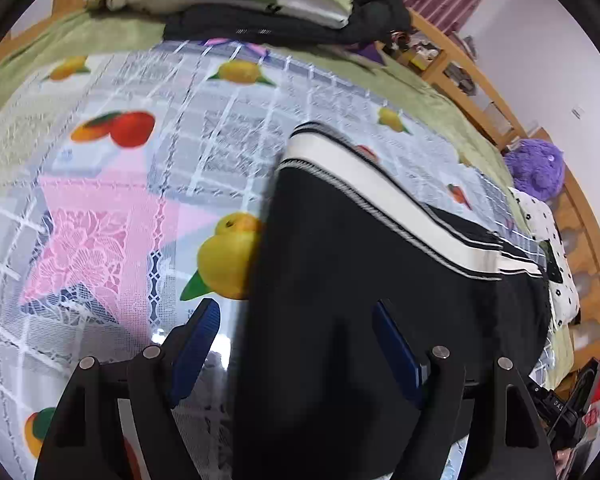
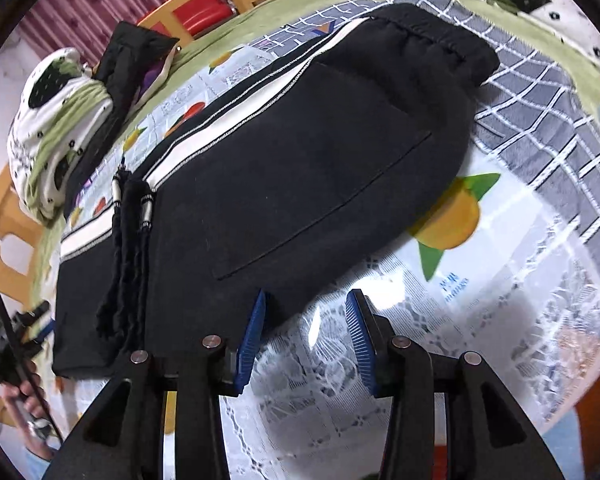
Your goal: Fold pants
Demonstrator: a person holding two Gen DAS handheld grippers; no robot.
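The left gripper (image 1: 296,340) has its jaws wide apart. The near edge of the black pants (image 1: 360,272) runs up between them, but the blue pads (image 1: 198,344) do not press on it. The right gripper (image 2: 306,340) has its jaws partly apart too, with nothing between them. Its left pad sits just beside the near edge of the pants (image 2: 300,168), and under the gap is only the cloth.

The pants lie flat on the table, already folded leg on leg. A white stripe (image 2: 204,140) runs down the far side. The waistband (image 2: 432,40) is at the far right in the right camera's view. Two drawstrings (image 2: 132,240) with metal tips lie loose on top.

What could go wrong? A pad could pinch just the top layer, so the legs slide apart when lifted. It could also catch the lacy tablecloth (image 1: 100,248) and drag it along. The loose strings could flop out of the fold.

The tablecloth is shiny, with oranges and lemons printed on it, over a green cover (image 1: 432,96). Wooden chairs (image 1: 580,240) stand around. A purple fluffy toy (image 1: 536,168) and a pile of clothes (image 1: 284,28) sit at the far edges.
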